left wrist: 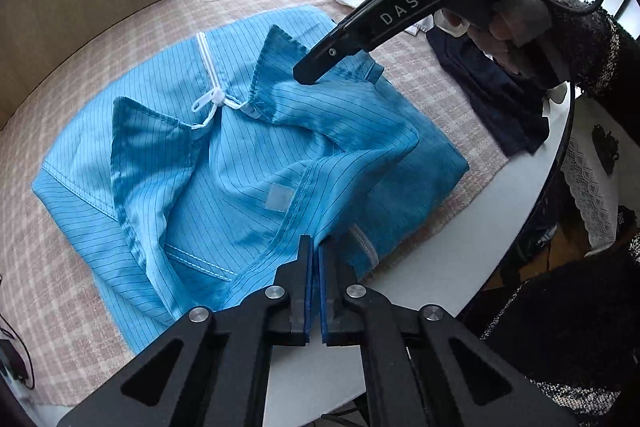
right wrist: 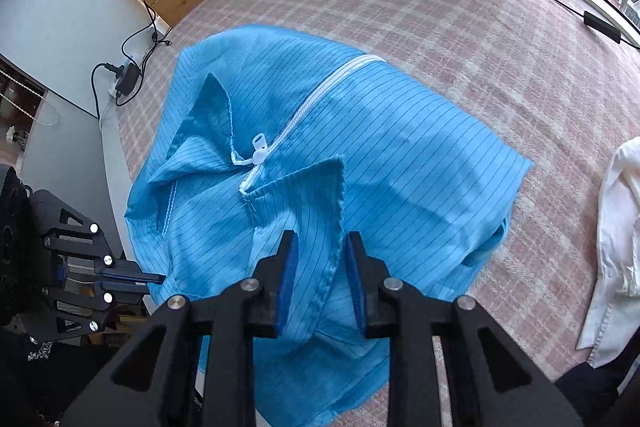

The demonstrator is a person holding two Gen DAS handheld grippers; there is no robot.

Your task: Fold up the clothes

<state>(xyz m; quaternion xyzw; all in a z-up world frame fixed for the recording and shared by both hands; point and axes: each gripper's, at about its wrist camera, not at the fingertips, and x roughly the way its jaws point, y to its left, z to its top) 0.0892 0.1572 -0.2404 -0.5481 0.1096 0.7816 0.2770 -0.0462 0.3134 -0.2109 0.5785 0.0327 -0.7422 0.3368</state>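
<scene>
The round table, covered by a pink checked cloth, bears the work. A blue pinstriped jacket lies across its middle, zip up and mostly closed, collar points standing loose. The body looks already doubled to a rough rectangle, but the near half is rumpled and raised; the fold is judged partly done, with a closing fold and smoothing outstanding. Other garments await: a white one and a dark one lie near the far rim, unfolded.

The left gripper is clamped at the near edge of the jacket, pads nearly together with blue cloth nipped between them. The right gripper has a thick bunch of fabric beside the collar between its pads, so the jaws stand visibly apart around it.
</scene>
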